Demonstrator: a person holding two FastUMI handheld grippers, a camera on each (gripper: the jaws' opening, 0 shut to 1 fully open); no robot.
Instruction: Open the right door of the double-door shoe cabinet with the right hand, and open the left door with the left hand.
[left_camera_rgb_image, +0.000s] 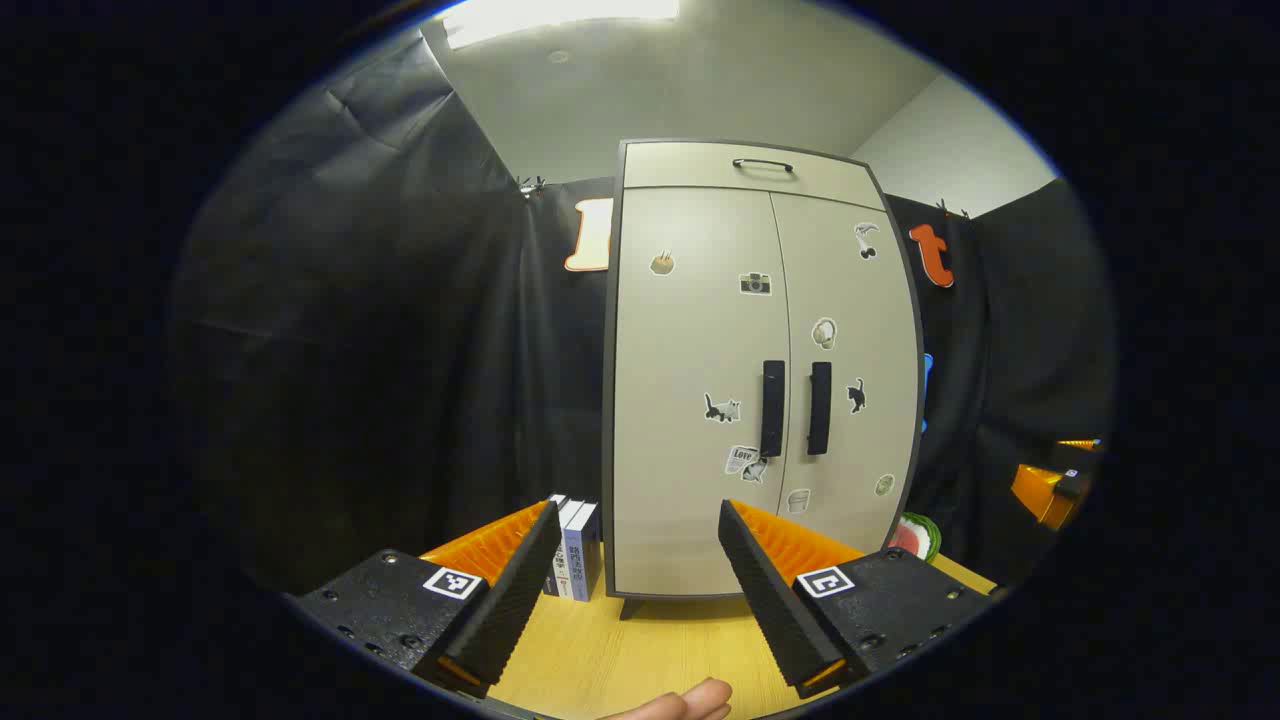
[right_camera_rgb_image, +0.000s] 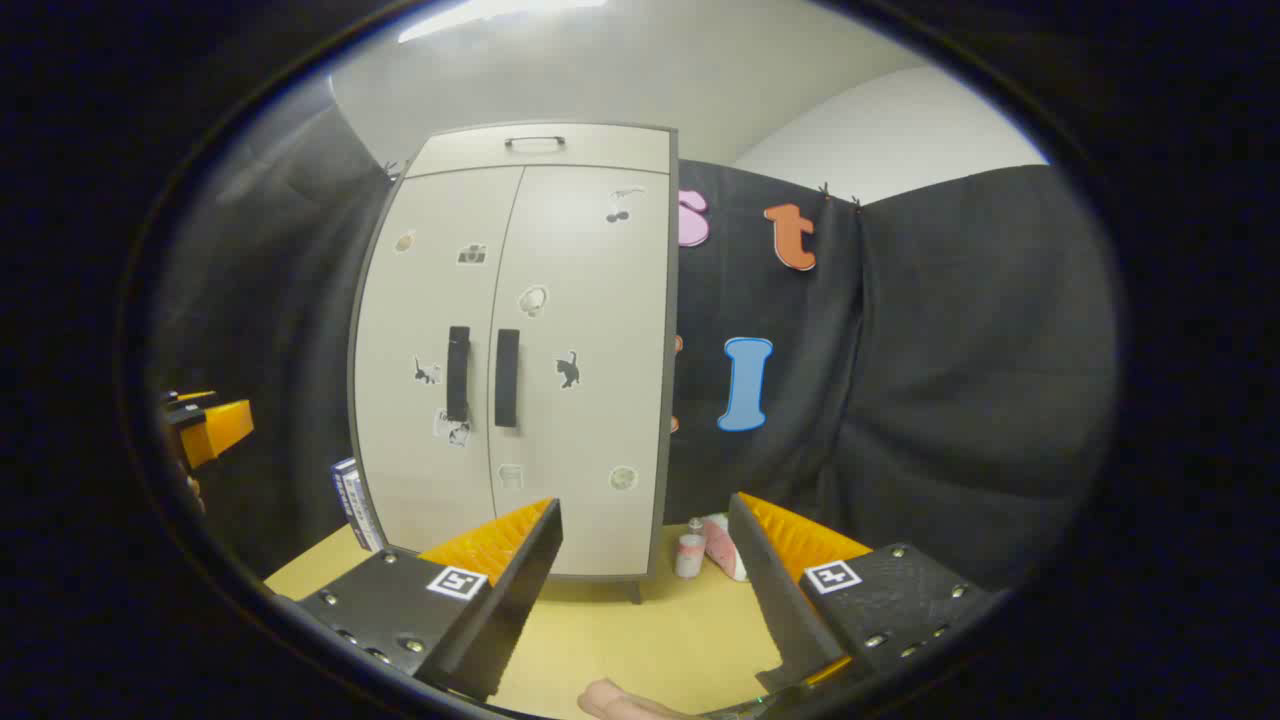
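A beige double-door shoe cabinet (left_camera_rgb_image: 700, 300) (right_camera_rgb_image: 580, 300) stands on a wooden table, both doors closed and dotted with small stickers. Two black vertical handles sit side by side at the middle seam: the left door's handle (left_camera_rgb_image: 772, 408) (right_camera_rgb_image: 458, 372) and the right door's handle (left_camera_rgb_image: 820, 408) (right_camera_rgb_image: 507, 377). My left gripper (left_camera_rgb_image: 640, 560) is open, well short of the cabinet's lower front. My right gripper (right_camera_rgb_image: 645, 565) is open too, low and to the right of the cabinet's front. The right gripper's orange body (left_camera_rgb_image: 1050, 485) shows at the edge of the left gripper view, and the left gripper's (right_camera_rgb_image: 205, 425) in the right gripper view.
A drawer with a black handle (left_camera_rgb_image: 762, 164) tops the cabinet. Books (left_camera_rgb_image: 575, 548) stand left of it. A watermelon-patterned thing (left_camera_rgb_image: 912, 538) and a small bottle (right_camera_rgb_image: 690, 550) stand at its right. Wooden table (left_camera_rgb_image: 620, 650) runs in front. A fingertip (left_camera_rgb_image: 690, 703) shows at the bottom.
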